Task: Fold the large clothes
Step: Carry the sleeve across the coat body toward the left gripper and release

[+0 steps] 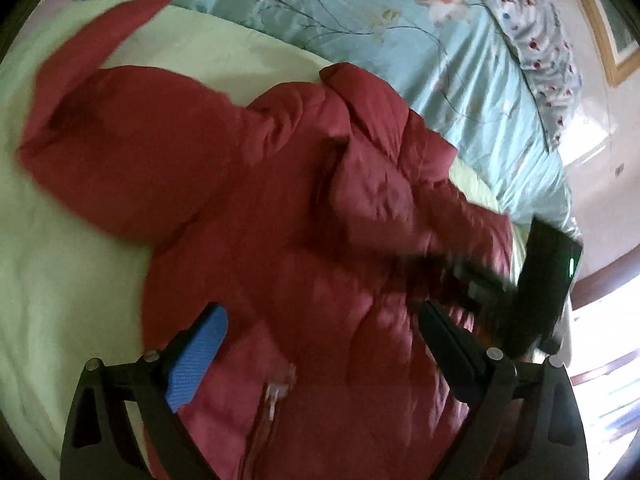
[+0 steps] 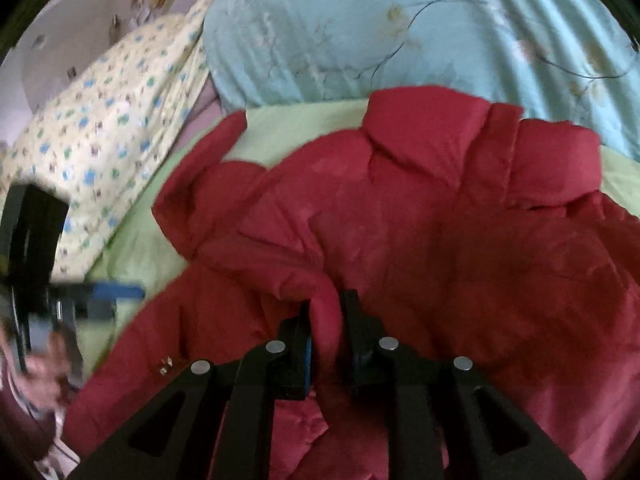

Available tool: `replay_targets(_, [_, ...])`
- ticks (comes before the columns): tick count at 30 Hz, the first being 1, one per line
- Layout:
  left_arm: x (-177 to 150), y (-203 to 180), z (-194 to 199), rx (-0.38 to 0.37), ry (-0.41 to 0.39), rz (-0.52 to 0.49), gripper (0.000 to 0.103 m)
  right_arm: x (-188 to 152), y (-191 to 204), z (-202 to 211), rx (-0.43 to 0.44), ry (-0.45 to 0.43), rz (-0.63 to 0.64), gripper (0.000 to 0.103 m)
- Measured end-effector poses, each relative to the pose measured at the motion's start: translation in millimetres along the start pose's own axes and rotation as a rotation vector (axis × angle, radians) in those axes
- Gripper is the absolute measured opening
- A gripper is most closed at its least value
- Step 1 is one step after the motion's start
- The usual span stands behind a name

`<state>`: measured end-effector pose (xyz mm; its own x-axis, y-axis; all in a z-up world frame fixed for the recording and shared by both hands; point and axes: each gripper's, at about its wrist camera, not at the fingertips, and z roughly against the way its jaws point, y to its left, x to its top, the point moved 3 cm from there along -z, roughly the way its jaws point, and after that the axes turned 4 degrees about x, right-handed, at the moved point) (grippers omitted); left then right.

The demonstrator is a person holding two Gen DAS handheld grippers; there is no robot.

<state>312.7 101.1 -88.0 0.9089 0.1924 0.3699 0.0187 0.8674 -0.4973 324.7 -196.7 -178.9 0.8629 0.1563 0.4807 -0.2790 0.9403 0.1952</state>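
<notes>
Red quilted puffer jacket lies on pale green sheet: my right gripper pinches a fold, my left gripper gapes wide above it, floral blue quilt beyond.

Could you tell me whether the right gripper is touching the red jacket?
Touching: the right wrist view shows the right gripper pinching a fold of the red jacket.

You see a dark red quilted puffer jacket of soft, matt, finely wrinkled cloth, stitched into padded panels. It lies on a pale green matt cotton-like sheet. The light blue floral bedcover shows a satin sheen. Your left gripper carries a ribbed blue pad on matt black plastic fingers with small bright metal pins.
</notes>
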Motion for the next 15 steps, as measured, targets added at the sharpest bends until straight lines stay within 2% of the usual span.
replay_targets(5, [48,-1,-66,-0.031,0.105,0.023,0.096,-6,-4,-2,0.018,0.018,-0.015,0.019])
replay_targets(7, [59,-7,-87,-0.016,0.128,0.017,0.091,-6,-5,-2,0.027,0.018,-0.033,0.019])
replay_targets(8, [64,-8,-97,-0.012,0.136,0.011,0.072,-7,-7,-1,0.031,0.019,-0.041,0.019])
replay_targets(9, [68,-11,-105,-0.013,0.143,0.005,0.044,-8,-7,-1,0.032,0.022,-0.047,0.02])
replay_targets(10, [72,-11,-113,-0.019,0.157,0.004,0.035,-9,-7,0,0.033,0.025,-0.052,0.022])
replay_targets(12, [78,-8,-121,-0.044,0.158,0.02,0.025,-9,-5,2,0.033,0.029,-0.065,0.028])
replay_targets(15, [80,-10,-112,-0.026,0.099,-0.003,0.018,-17,-9,12,0.046,0.028,-0.108,0.045])
